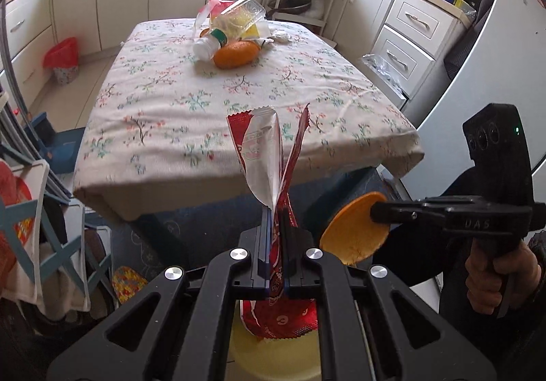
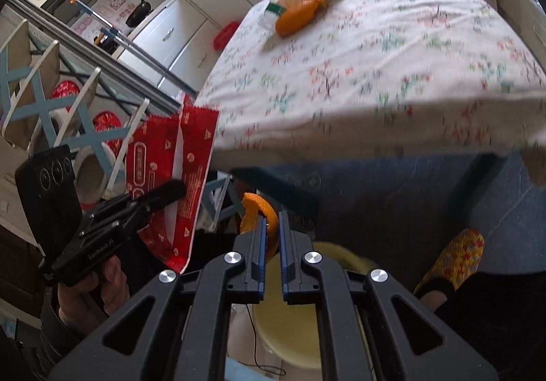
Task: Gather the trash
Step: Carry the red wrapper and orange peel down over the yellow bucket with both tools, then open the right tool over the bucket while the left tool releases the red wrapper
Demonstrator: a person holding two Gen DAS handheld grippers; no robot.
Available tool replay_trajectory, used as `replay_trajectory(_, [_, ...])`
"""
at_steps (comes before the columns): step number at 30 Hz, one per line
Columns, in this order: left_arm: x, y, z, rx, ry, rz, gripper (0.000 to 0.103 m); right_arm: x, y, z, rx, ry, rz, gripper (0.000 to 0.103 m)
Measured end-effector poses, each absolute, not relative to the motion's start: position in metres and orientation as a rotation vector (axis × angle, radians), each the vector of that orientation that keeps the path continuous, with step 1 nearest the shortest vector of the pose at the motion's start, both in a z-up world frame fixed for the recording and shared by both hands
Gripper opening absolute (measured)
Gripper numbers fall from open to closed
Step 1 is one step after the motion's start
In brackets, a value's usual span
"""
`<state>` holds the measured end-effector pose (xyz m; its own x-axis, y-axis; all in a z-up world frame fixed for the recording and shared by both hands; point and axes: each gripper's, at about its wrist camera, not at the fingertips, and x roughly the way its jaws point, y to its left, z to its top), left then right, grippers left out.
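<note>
Left gripper [image 1: 277, 210] clamping red wrapper [image 1: 259, 149], right gripper [image 2: 272, 227] pinching orange peel [image 2: 256, 207]: centre both over yellow bin [image 2: 290, 323] at lower frame before releasing, clear of worktop [image 1: 204, 101].

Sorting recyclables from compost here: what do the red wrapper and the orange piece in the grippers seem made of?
Red wrapper: likely metallised plastic film, judging by its silvery, glossy inside and serrated edge. Orange piece: citrus peel by its look, with a matte, pale fibrous inner side and curled shape.

two grippers, left [image 1: 277, 210] and right [image 2: 272, 220]; one red wrapper [image 1: 259, 149]; two orange peels, one held [image 1: 355, 230], one on the table [image 1: 235, 54]; one plastic bottle [image 1: 209, 45].
</note>
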<state>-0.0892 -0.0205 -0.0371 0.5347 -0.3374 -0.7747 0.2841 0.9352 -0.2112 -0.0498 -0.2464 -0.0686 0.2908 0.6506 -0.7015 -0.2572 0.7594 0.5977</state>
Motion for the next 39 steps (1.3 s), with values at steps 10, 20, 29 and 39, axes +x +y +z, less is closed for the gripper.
replay_trajectory(10, [-0.125,-0.029,-0.045,-0.059,0.971,-0.387,0.005,-0.092,-0.228,-0.084,0.289,1.207,0.641,0.008])
replay_trajectory(20, [-0.140,-0.023,-0.045,-0.079,0.968,-0.378,0.005,-0.105,-0.200,-0.110,0.044,1.330,0.591,0.034])
replay_trajectory(29, [-0.145,-0.042,-0.061,-0.027,1.048,-0.428,0.005,-0.093,-0.245,-0.093,0.306,1.217,0.500,0.053])
replay_trajectory(39, [-0.151,-0.071,-0.103,0.096,1.249,-0.492,0.038,-0.087,-0.266,-0.090,0.435,1.158,0.446,0.059])
